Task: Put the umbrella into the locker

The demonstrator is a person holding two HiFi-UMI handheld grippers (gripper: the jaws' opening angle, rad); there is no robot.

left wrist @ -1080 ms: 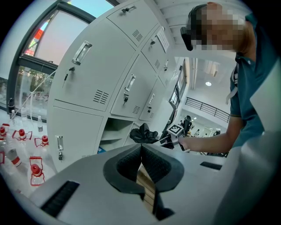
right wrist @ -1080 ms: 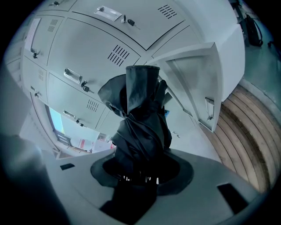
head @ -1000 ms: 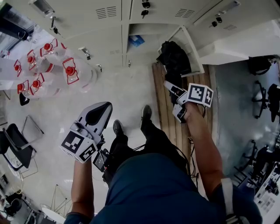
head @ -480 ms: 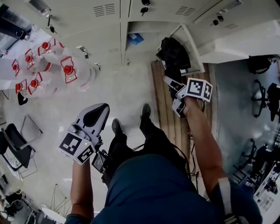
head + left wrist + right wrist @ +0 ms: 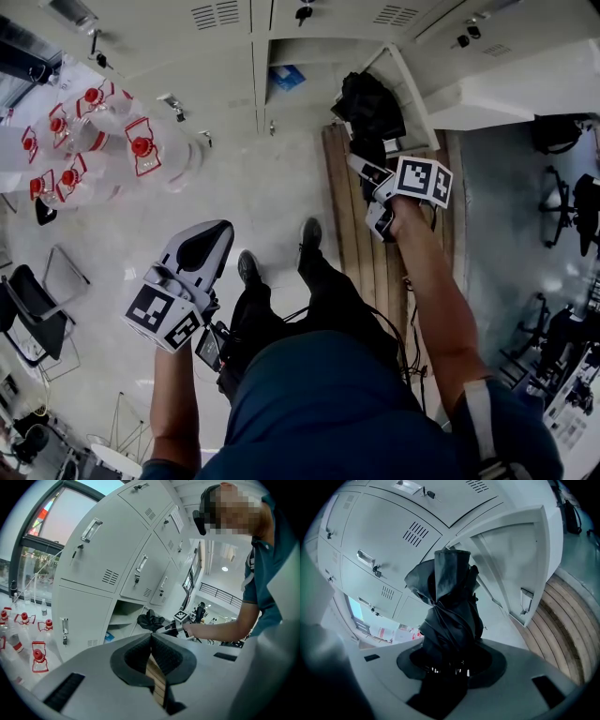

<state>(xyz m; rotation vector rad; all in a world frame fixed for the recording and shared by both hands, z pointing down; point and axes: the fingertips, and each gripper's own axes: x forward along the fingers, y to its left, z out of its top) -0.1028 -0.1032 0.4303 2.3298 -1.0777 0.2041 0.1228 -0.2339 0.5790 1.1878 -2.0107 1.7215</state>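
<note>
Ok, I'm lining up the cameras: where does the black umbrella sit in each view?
Head view: umbrella upper middle, at the open locker.
Left gripper view: centre, small, beside that locker.
Right gripper view: centre, large, filling the foreground.
Shared landmark: the open locker.

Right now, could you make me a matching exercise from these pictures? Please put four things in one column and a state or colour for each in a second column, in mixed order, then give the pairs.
Column A
1. umbrella
2. left tool
3. locker door
4. bottles

Column B
a. open
b. shut, nothing in it
c. red caps
d. black, folded, gripped by the right tool

Pairs: 1-d, 2-b, 3-a, 4-c
</note>
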